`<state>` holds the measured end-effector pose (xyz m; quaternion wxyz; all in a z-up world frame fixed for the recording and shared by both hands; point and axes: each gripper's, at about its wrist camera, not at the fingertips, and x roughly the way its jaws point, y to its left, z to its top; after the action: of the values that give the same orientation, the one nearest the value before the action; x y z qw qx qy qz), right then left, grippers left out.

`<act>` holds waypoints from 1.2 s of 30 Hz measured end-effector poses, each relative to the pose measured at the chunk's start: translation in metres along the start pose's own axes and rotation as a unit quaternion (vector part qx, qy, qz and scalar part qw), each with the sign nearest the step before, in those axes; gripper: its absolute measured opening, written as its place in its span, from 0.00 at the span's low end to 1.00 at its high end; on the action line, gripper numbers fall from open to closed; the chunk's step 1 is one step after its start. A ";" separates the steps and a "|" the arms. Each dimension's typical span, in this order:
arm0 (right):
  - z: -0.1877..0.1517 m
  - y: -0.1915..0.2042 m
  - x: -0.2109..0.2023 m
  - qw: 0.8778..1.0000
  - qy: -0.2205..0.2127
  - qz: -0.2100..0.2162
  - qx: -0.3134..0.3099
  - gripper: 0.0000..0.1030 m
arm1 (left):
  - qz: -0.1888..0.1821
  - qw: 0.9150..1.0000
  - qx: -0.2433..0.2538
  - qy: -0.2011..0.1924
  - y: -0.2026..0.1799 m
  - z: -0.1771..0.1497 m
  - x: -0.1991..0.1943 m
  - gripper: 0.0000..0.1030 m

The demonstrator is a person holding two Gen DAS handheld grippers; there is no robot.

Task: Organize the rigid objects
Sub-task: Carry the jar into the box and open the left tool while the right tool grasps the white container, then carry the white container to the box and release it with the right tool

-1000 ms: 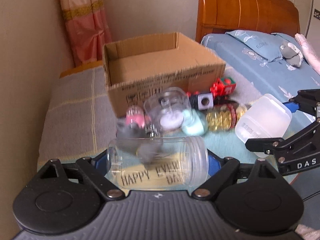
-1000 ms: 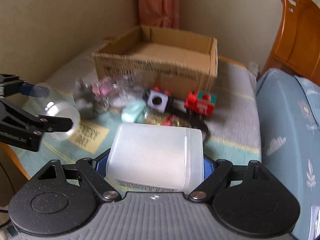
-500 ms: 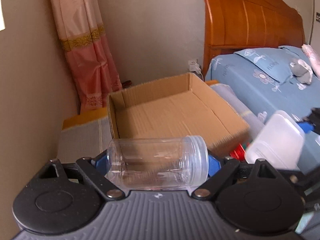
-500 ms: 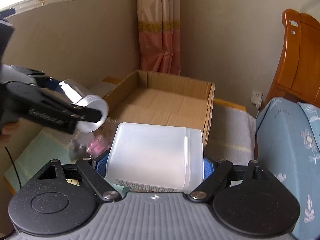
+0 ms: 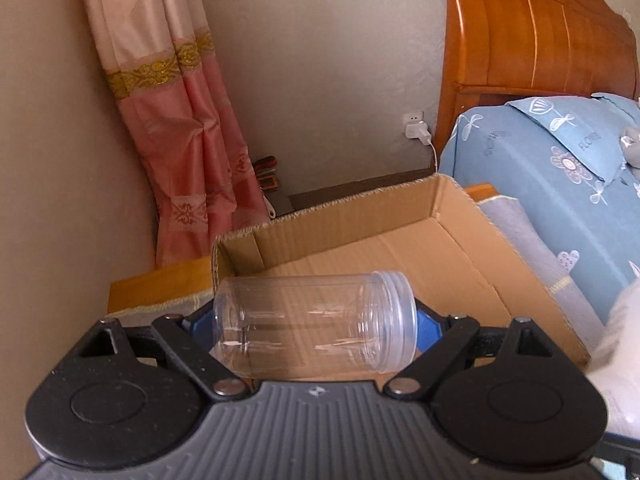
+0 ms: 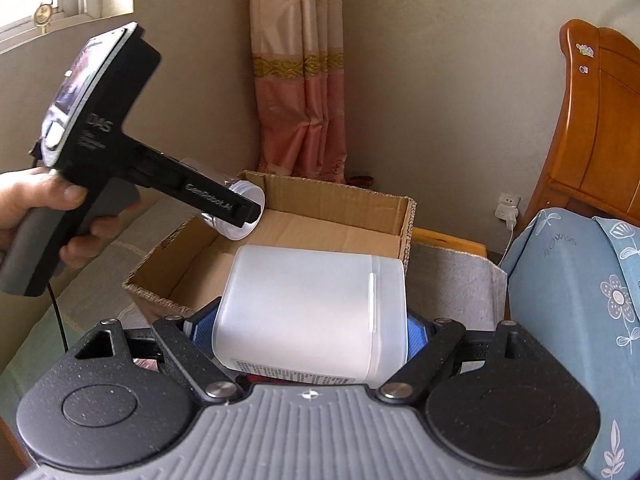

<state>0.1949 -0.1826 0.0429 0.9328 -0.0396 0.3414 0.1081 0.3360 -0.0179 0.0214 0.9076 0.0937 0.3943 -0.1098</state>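
Observation:
A clear plastic jar (image 5: pixel 314 322) lies sideways across my left gripper (image 5: pixel 316 326), which is shut on it, and hangs over the near left part of the open cardboard box (image 5: pixel 460 216). From the right wrist view the same jar (image 6: pixel 244 214) shows its white rim above the box's left wall, behind the left gripper's black finger. My right gripper (image 6: pixel 310 322) is shut on a white translucent plastic container (image 6: pixel 308 308), held just in front of the box (image 6: pixel 404 220). The box floor looks bare.
A hand (image 6: pixel 36 196) holds the left gripper's handle at the left. A bed with blue flowered bedding (image 6: pixel 580 300) and a wooden headboard (image 5: pixel 532 40) stands to the right. A pink curtain (image 5: pixel 180 128) hangs in the corner behind the box. A wall socket with a charger (image 5: pixel 416 128) is nearby.
Both grippers have risen and moved forward from the pile of toys to the box, carrying the jar and the white container. The toys have dropped out of view.

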 end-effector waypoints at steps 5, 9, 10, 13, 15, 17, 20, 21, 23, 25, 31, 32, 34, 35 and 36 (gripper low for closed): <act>0.007 -0.003 0.009 1.000 0.003 -0.006 0.002 0.86 | 0.005 1.000 -0.002 0.002 0.003 0.004 0.020 0.90; 0.010 -0.004 0.014 1.000 0.005 -0.010 -0.002 0.86 | 0.006 1.000 -0.006 0.005 0.007 -0.001 0.015 0.90; 0.011 -0.005 0.017 1.000 0.005 -0.010 -0.003 0.84 | 0.004 1.000 -0.007 0.005 0.010 -0.002 0.013 0.90; 0.016 -0.007 0.023 1.000 0.008 -0.009 -0.005 0.84 | 0.002 1.000 -0.013 -0.001 0.017 -0.007 0.000 0.91; 0.018 -0.008 0.029 1.000 0.008 -0.006 -0.008 0.79 | 0.002 1.000 -0.010 -0.005 0.019 -0.011 -0.009 0.93; 0.021 -0.009 0.037 1.000 0.019 -0.003 -0.014 0.73 | 0.000 1.000 -0.003 -0.013 0.020 -0.015 -0.018 0.93; 0.024 -0.009 0.050 0.999 0.031 -0.004 -0.022 0.73 | 0.007 1.000 0.005 -0.020 0.021 -0.020 -0.026 0.93; 0.025 -0.011 0.051 0.999 0.033 -0.003 -0.019 0.74 | 0.008 1.000 0.008 -0.022 0.021 -0.022 -0.028 0.93; 0.024 -0.014 0.051 0.999 0.030 0.002 -0.013 0.74 | 0.011 1.000 0.007 -0.021 0.023 -0.021 -0.029 0.93; 0.024 -0.017 0.049 0.999 0.034 0.004 0.002 0.82 | 0.008 1.000 0.004 -0.021 0.024 -0.023 -0.032 0.93; 0.011 -0.011 0.016 0.999 0.031 0.010 0.003 1.00 | -0.007 1.000 0.001 -0.028 0.020 -0.032 -0.044 0.93; 0.005 -0.011 0.010 0.999 0.034 0.007 0.004 1.00 | -0.012 1.000 0.004 -0.029 0.020 -0.034 -0.046 0.93; -0.010 -0.010 0.000 0.999 0.041 0.015 0.009 1.00 | -0.015 0.999 0.009 -0.029 0.017 -0.038 -0.049 0.94; -0.019 -0.010 -0.004 0.999 0.045 0.019 0.014 1.00 | -0.016 0.999 0.012 -0.029 0.016 -0.040 -0.051 0.94; -0.028 -0.010 -0.008 0.998 0.049 0.026 0.019 1.00 | -0.017 0.999 0.014 -0.030 0.015 -0.042 -0.052 0.94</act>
<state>0.1731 -0.1977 0.0267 0.9125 -0.0186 0.3895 0.1236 0.2761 0.0138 0.0327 0.9156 0.0965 0.3669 -0.1333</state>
